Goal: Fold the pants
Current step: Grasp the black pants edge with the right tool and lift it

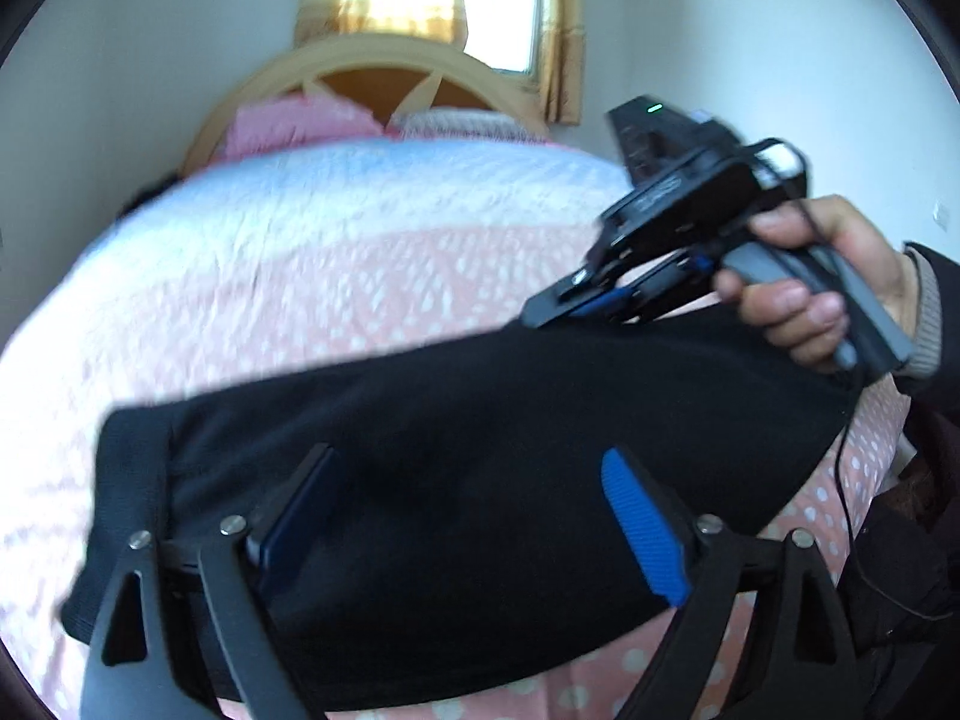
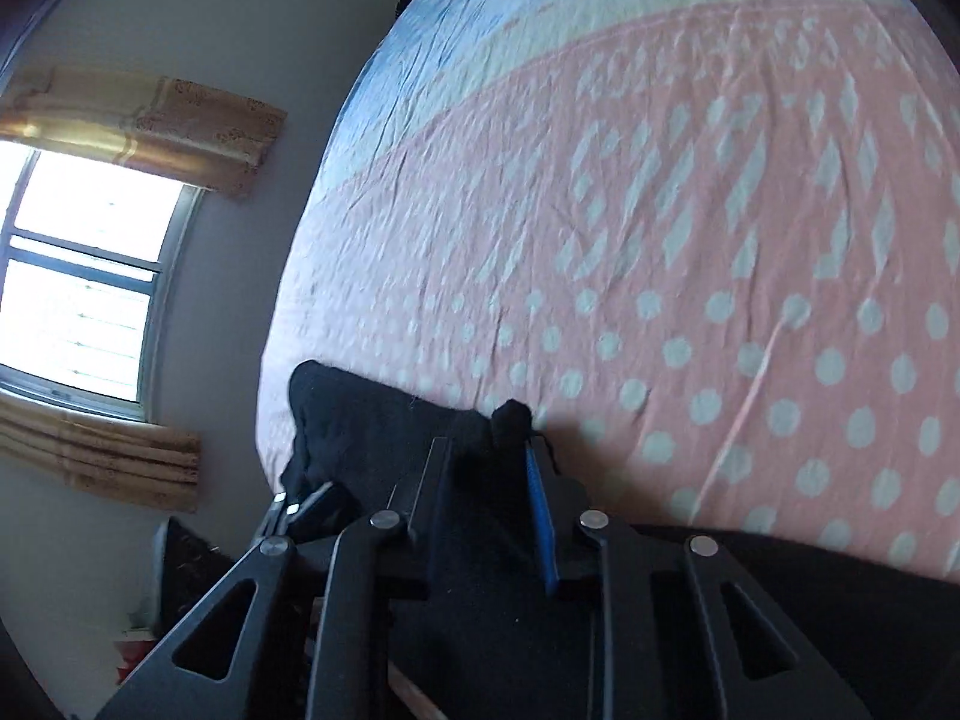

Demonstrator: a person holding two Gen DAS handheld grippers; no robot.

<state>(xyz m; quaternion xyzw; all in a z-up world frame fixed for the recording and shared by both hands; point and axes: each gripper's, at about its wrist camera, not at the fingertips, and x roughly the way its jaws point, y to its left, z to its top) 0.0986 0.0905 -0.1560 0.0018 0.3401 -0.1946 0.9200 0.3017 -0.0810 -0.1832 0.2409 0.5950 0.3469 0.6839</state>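
Black pants (image 1: 480,408) lie across the pink dotted bed sheet (image 1: 300,276) as a wide folded band. My left gripper (image 1: 474,480) hovers over the near part of them with its jaws wide apart, the cloth lying flat between the blue pads (image 1: 642,522) without being pinched. My right gripper (image 1: 558,309), held by a hand (image 1: 810,300), sits at the pants' far right edge. In the right wrist view my right gripper (image 2: 486,450) is shut on a bunched edge of the pants (image 2: 360,414), and a tuft of cloth pokes up between the narrow fingers.
The bed sheet (image 2: 660,240) stretches bare beyond the pants. A wooden headboard (image 1: 360,66) with a pink pillow (image 1: 288,126) stands at the far end. A curtained window (image 2: 78,288) and a wall lie past the bed's side edge. A dark sleeve (image 1: 924,360) is at the right.
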